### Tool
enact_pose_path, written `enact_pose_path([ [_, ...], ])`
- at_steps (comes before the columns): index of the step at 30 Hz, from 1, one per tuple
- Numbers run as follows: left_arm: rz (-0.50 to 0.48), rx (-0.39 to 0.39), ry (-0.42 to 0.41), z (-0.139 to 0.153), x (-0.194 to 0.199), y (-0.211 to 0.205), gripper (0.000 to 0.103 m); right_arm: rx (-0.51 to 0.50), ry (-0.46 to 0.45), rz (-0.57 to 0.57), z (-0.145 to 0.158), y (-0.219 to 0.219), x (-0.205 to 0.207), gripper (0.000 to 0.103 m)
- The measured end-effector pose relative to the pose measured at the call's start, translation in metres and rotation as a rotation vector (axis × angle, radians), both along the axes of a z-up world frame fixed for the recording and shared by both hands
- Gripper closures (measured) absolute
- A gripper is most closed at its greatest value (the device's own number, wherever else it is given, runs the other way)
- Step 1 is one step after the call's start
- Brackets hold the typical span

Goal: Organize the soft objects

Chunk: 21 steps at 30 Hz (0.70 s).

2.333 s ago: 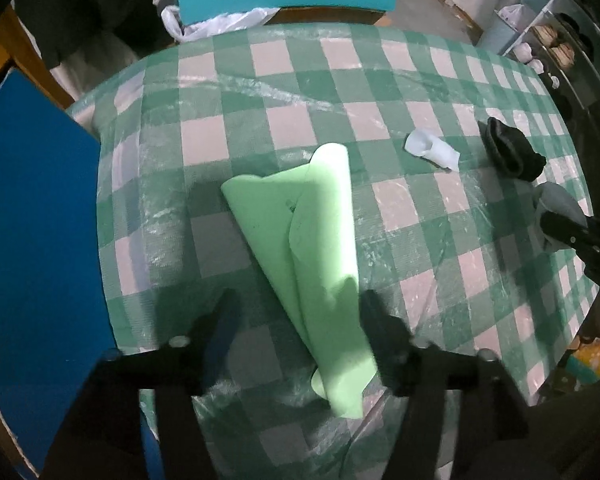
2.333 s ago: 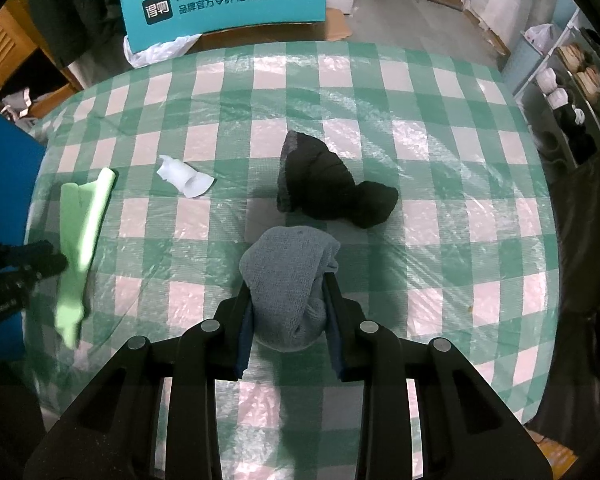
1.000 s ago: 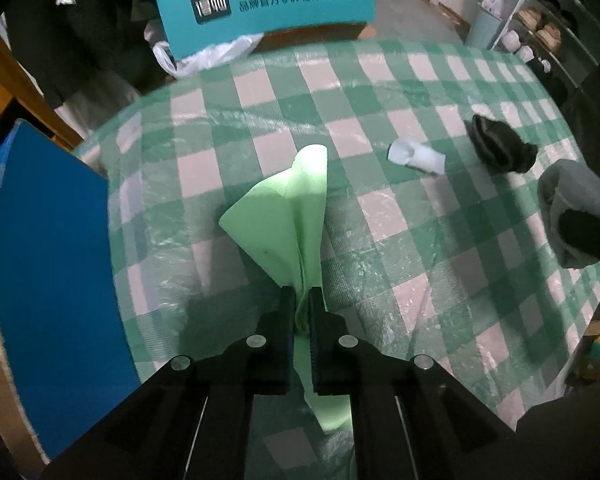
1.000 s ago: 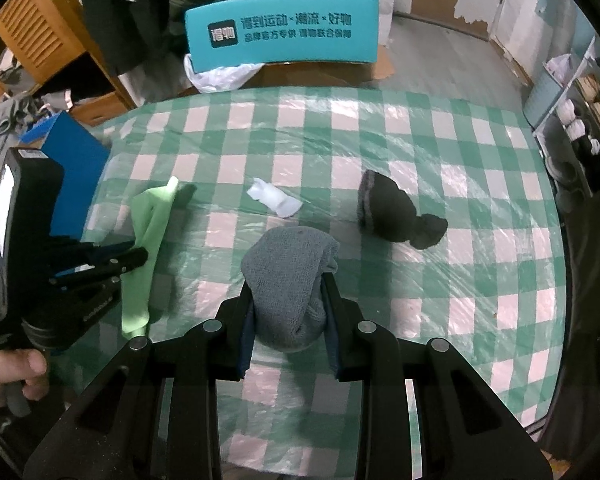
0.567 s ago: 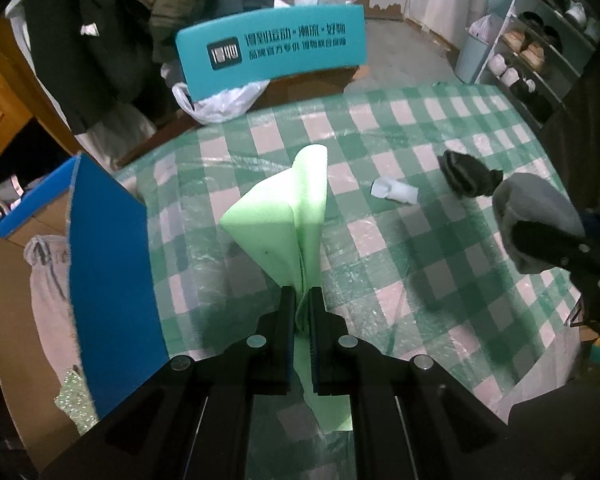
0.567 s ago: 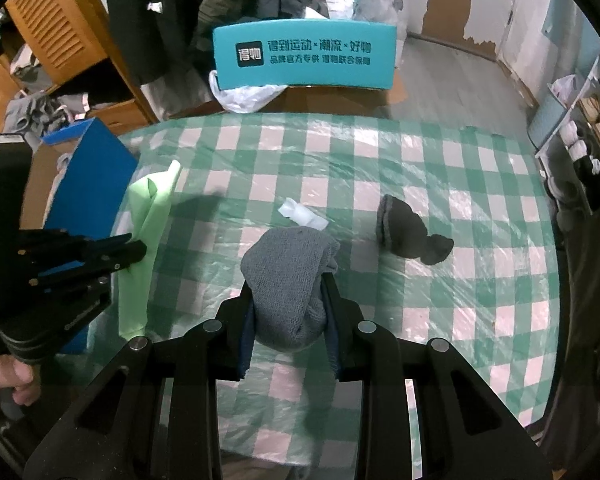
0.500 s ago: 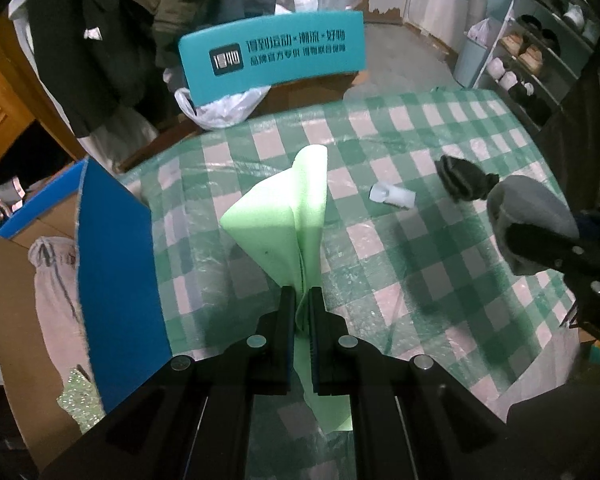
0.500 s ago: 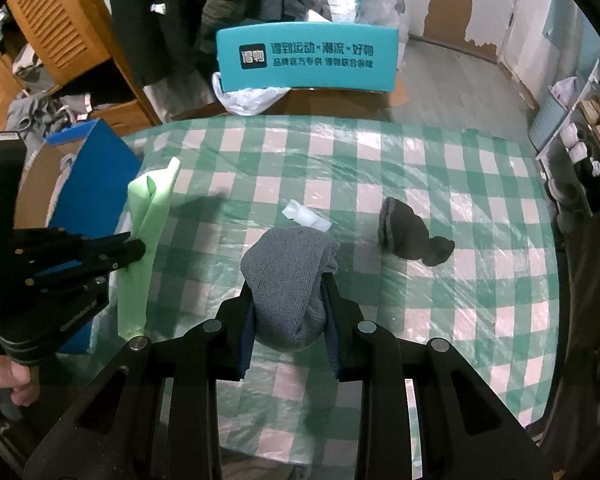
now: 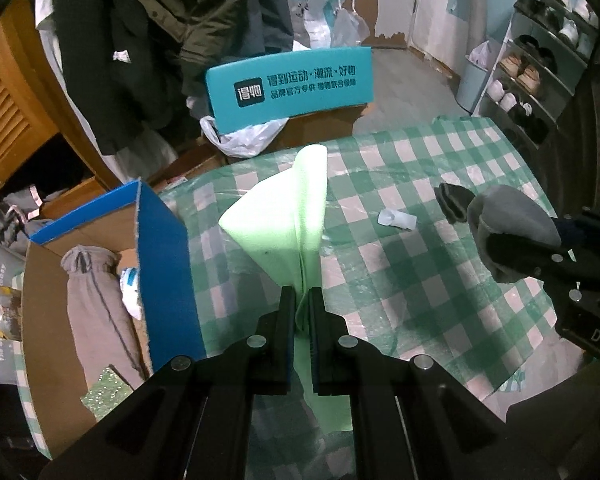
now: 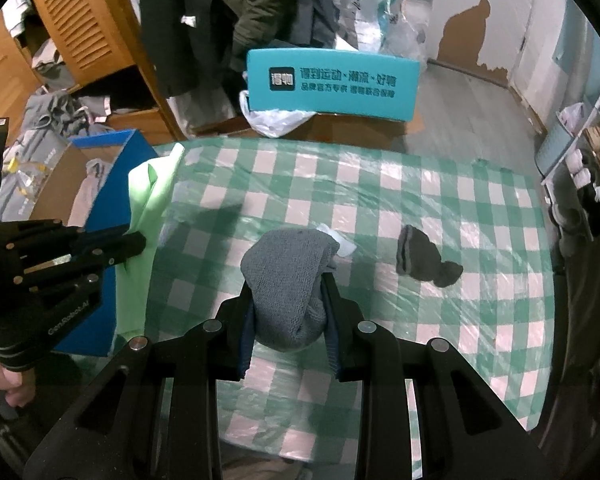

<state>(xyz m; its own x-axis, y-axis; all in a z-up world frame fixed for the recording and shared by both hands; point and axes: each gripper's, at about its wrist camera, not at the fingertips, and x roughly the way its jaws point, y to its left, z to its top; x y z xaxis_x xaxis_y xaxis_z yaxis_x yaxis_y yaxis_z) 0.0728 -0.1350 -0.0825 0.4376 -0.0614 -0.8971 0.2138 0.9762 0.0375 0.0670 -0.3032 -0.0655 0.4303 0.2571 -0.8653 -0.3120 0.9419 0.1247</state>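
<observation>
Left tongs [image 9: 302,302] are clamped on a green cloth [image 9: 284,216], right tongs [image 10: 288,300] on a grey sock [image 10: 288,276], both held above the checked table [image 10: 420,200].

A light green cloth [image 9: 288,216] is held up clear of the checked table [image 10: 440,200], folded and hanging in a loose cone. A bundled grey knit sock [image 10: 290,284] is likewise held aloft. A dark sock [image 10: 424,262] and a small white piece [image 9: 398,219] are left lying apart on the table.
</observation>
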Motion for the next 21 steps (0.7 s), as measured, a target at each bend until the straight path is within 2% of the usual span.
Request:
enact_pose_path([
  [21,0.080,-0.023,-0.079,0.037,-0.021,0.054,0.097,0.033,-0.061,0.100,0.033,0.057,-0.005,0.075],
])
